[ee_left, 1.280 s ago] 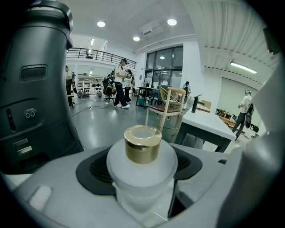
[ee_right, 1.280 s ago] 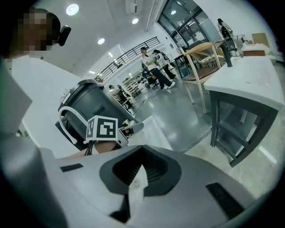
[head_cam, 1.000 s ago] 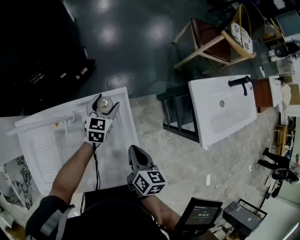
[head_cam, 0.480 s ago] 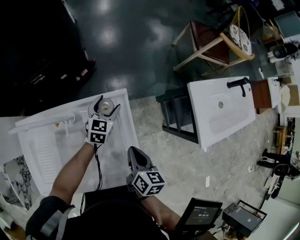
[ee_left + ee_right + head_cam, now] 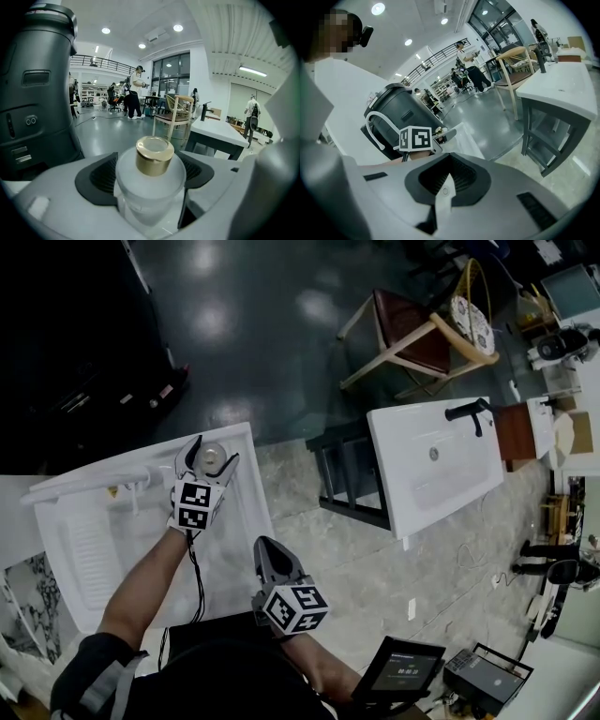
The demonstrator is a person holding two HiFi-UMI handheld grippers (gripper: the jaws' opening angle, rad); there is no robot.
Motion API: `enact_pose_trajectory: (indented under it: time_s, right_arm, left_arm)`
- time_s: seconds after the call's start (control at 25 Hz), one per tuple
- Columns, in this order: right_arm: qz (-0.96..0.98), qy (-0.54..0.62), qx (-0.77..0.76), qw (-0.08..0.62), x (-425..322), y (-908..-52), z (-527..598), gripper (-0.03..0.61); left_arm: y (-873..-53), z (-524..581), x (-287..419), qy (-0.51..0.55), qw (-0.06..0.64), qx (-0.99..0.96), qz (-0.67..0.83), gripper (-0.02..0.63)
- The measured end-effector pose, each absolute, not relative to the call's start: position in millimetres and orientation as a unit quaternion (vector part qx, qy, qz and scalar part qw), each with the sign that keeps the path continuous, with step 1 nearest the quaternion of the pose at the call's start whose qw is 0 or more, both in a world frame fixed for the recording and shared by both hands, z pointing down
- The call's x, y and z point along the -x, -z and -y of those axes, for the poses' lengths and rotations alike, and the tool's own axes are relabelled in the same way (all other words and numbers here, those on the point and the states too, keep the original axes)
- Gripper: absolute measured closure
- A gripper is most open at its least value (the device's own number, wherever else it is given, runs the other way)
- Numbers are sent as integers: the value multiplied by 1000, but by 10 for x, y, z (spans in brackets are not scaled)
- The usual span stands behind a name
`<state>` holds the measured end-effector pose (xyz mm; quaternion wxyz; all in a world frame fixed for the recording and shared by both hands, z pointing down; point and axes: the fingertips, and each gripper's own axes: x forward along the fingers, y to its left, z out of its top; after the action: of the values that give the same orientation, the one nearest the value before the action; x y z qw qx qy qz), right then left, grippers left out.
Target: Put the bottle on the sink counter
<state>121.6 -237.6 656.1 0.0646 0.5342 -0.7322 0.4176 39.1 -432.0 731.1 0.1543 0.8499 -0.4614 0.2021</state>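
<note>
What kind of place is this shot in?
Probably an open-plan lab or test hall, not a real bathroom: a white sink counter and a second sink stand free in the open, near a wooden chair, with people below a railed mezzanine.

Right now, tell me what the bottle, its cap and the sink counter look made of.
Bottle: frosted glass or plastic; translucent, matte body.
Cap: metal or metallised plastic; gold, soft sheen.
Sink counter: probably ceramic or resin; smooth, plain white surface.

one bottle (image 5: 212, 454), two grippers (image 5: 214, 452) (image 5: 267, 549), two white sinks (image 5: 94, 549) (image 5: 441, 465) and one wooden chair (image 5: 412, 334).
</note>
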Motion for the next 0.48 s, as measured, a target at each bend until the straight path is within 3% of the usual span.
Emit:
enact_pose_trajectory:
  time_s: [0.48]
  right_arm:
    - [743,-407,-530,45,-1219,-6428,2269,583]
  left_arm:
    - [-6796,4074,-218,-166,122,-847,490,235]
